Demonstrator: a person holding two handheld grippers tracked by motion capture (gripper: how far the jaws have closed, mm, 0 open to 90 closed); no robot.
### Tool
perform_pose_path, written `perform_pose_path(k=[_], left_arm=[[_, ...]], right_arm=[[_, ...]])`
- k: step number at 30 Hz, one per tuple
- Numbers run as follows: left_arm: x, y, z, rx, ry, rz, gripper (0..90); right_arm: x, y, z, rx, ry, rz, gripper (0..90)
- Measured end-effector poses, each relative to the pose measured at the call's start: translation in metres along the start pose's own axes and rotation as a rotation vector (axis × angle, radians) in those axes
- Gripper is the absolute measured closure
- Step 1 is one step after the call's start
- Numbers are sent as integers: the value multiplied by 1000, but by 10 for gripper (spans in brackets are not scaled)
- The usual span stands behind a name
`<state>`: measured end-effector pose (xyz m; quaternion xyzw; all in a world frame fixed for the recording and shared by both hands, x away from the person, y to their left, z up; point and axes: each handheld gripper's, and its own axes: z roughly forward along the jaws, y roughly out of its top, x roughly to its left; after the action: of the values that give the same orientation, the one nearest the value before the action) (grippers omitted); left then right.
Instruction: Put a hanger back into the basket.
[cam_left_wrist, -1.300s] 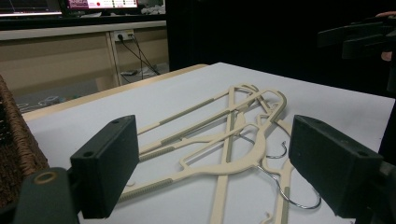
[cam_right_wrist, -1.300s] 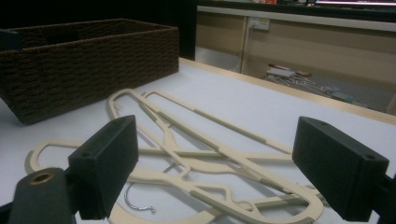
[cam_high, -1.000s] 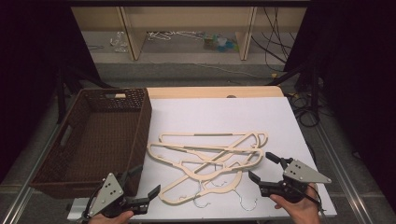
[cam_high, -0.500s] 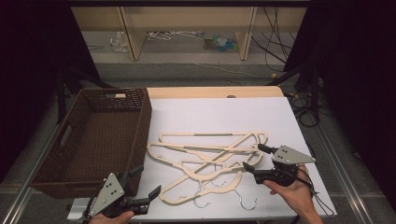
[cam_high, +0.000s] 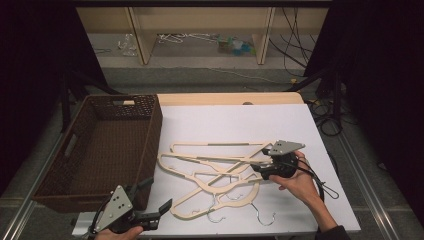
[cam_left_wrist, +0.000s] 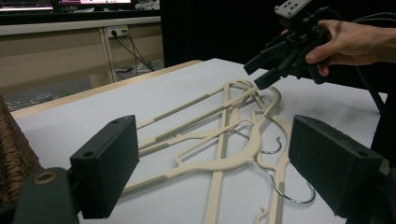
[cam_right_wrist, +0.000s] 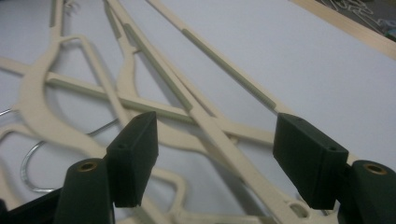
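Landmark: pile of hangers, lying flat on the white sheet, toward its near half. Woven basket standing left of the pile, its right wall just beside the pile's left ends. Right gripper at the pile's right end, just above the crossed arms, 1 arm passing between its jaws, pads apart from it. Left gripper near the pile's near-left corner, just off the nearest hanger's end. Wire hooks at the pile's near edge. Shelf unit well behind the pile, beyond the table's far edge.
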<state>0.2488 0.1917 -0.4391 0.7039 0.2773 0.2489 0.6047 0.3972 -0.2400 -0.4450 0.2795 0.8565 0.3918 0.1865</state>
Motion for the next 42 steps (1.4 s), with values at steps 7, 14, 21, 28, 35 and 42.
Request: perform_pose_path(k=[7,14,21,28,35,42], left_arm=[[-1,0,-1,12,7,-3,160],[-1,0,0,24,1,11,161],[-1,0,0,27,1,-4,160],[-1,1,-1,26,2,10,160],[-1,1,-1,23,0,10,161],[-2,1,-1,25,2,12,162]], right_arm=[[-11,-1,24,66,44,31,356],[-16,-1,37,109,47,15,406],[-12,-2,49,167,85,-57,452],[-11,-4,44,205,114,-86,544],[-9,-3,34,225,177,-156,651],[-7,-5,35,257,212,-188,709]])
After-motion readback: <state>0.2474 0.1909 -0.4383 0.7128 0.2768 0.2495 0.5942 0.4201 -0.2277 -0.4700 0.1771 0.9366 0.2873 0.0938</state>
